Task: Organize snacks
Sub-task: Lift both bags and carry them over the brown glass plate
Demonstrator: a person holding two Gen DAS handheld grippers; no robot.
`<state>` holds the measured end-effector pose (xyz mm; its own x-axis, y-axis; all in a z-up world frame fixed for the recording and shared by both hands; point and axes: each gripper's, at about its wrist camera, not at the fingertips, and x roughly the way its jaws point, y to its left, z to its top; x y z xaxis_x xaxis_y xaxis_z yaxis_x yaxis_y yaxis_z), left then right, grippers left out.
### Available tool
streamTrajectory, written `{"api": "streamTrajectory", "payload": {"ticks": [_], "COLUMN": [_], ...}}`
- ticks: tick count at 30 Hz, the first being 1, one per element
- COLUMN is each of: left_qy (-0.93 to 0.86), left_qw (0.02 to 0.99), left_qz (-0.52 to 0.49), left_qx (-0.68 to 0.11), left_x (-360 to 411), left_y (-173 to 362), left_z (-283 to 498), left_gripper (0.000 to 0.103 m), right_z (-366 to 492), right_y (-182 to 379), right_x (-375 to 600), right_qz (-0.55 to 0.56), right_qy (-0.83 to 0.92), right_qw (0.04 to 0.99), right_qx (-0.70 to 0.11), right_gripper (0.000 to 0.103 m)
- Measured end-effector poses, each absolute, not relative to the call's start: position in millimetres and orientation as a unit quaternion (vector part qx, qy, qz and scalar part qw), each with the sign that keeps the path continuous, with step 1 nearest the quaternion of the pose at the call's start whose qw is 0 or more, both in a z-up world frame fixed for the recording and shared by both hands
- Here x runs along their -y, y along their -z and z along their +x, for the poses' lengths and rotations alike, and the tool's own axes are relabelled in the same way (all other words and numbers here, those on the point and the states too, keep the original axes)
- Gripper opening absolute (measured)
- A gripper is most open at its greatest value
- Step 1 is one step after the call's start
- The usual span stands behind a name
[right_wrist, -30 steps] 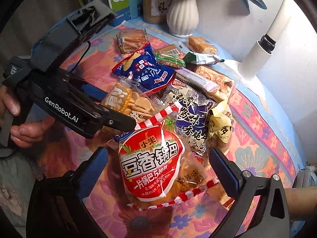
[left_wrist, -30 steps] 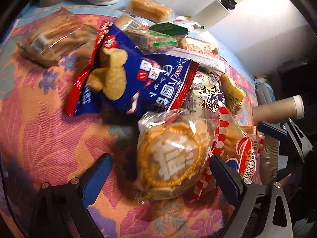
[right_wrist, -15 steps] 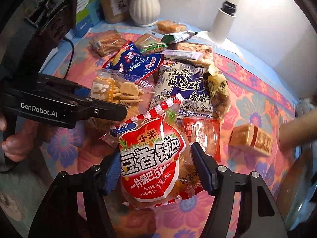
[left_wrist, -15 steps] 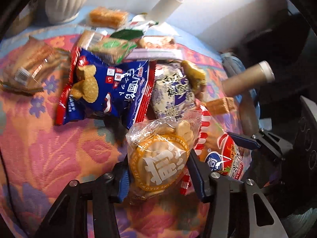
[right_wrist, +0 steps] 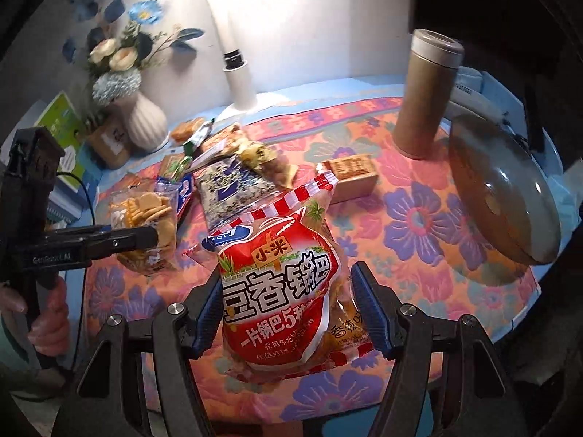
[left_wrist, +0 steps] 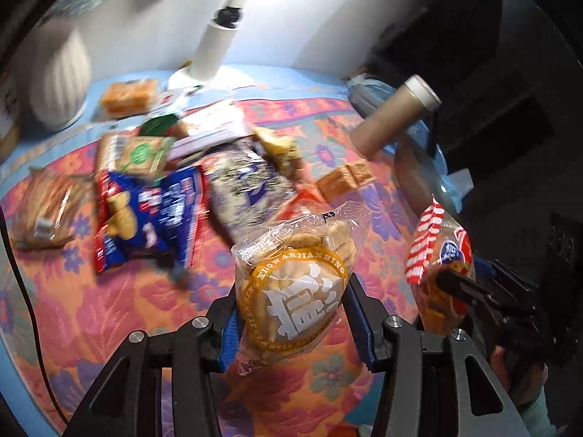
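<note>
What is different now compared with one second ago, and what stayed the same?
Both grippers closed on a bag and lifted it off the pile: the left gripper now holds the clear biscuit bag, the right gripper the red rice-crust bag. The blue snack bag and the other packets stay on the floral tablecloth.

We see a white ribbed ceramic vase point(right_wrist: 145, 122) holding cream and blue artificial flowers point(right_wrist: 122, 51) at the back of the table, on the flowered pink-and-orange tablecloth point(right_wrist: 411, 225). Just beside the vase stands a small brown labelled jar point(right_wrist: 109, 140), and behind it a green-and-white booklet point(right_wrist: 60, 118). A white cylindrical lamp post point(right_wrist: 238, 76) rises near the wall. A tall tan cylindrical flask with a pale lid point(right_wrist: 424, 94) stands upright near a round grey-brown pan lid point(right_wrist: 506, 189).
</note>
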<state>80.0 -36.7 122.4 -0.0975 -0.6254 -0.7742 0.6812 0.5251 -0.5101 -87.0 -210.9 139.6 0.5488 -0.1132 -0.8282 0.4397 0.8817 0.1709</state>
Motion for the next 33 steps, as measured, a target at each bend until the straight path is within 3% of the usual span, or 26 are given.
{"api": "streamTrajectory", "payload": {"ticks": [14, 21, 31, 33], "left_qy": [0.634, 0.657, 0.660, 0.653], "left_qw": [0.595, 0.563, 0.559, 0.564], "left_qz": [0.133, 0.152, 0.188, 0.196], "left_qx": [-0.477, -0.478, -0.466, -0.467], "left_x": [266, 349, 407, 410], "left_y": [-197, -193, -176, -174], "left_z": [12, -12, -34, -36], "left_gripper": [0.049, 0.049, 0.049, 0.063], "right_z": [-155, -175, -184, -183], "right_y": [-152, -137, -128, -125], "right_x": [364, 414, 456, 462], "right_qz": [0.292, 0.374, 0.402, 0.405], "right_qy": [0.361, 0.398, 0.434, 0.439], "right_qw": [0.792, 0.748, 0.714, 0.708], "right_qx": [-0.397, -0.378, -0.374, -0.377], "right_gripper": [0.065, 0.065, 0.068, 0.069]}}
